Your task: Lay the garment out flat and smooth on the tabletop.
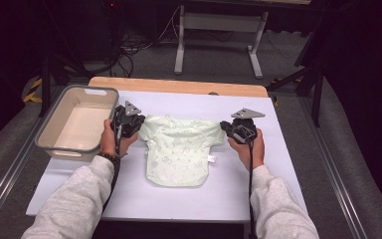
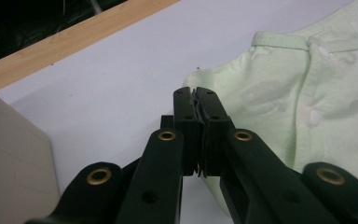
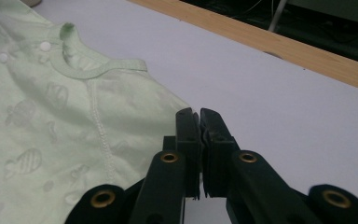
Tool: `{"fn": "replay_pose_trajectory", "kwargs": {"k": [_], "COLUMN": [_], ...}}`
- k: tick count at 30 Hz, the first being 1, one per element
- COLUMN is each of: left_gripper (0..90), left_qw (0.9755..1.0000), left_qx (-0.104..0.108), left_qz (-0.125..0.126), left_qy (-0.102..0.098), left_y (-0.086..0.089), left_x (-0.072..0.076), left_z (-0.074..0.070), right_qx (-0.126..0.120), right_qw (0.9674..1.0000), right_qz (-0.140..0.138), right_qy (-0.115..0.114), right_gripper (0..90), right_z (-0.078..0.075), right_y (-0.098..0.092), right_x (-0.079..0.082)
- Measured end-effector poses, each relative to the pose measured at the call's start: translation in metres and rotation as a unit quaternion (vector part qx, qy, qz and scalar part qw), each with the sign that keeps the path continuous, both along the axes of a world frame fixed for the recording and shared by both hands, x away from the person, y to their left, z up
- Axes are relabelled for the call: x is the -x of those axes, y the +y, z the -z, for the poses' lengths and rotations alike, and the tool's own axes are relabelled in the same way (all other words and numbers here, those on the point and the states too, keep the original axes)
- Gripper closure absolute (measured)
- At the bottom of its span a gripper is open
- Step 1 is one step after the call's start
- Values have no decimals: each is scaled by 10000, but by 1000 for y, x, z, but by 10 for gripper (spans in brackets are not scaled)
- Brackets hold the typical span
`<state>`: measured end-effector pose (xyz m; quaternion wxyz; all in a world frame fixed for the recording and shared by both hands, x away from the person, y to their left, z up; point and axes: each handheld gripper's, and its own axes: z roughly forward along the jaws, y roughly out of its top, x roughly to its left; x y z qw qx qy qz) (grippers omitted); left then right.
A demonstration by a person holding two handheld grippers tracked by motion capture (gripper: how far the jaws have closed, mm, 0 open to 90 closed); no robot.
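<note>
Left gripper (image 1: 140, 121): clenched on left sleeve of shirt (image 1: 181, 149).
Right gripper (image 1: 225, 125): clenched on right sleeve.
Shirt: spread flat between both, hem toward near edge.

Bin (image 1: 77, 124) blocks left – table (image 1: 189, 194) front free

- No readable writing, brand, number or sign anywhere.
- The white tag (image 1: 211, 159) at the side seam of the pale green baby shirt (image 1: 181, 149) is too small to read.
- The shirt's print is pictures, not letters.
</note>
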<state>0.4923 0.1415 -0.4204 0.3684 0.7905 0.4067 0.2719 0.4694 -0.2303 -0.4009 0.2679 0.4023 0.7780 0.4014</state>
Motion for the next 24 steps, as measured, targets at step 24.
{"fn": "replay_pose_trajectory", "kwargs": {"k": [24], "left_gripper": [856], "left_qw": [9957], "left_qx": [-568], "left_qz": [-704], "left_qy": [214], "left_y": [-17], "left_x": [-51], "left_z": [9], "right_qx": [273], "right_qw": [9987], "right_qz": [425], "right_qy": [6], "right_gripper": [847], "right_z": [23], "right_y": [18], "right_x": [-42]}}
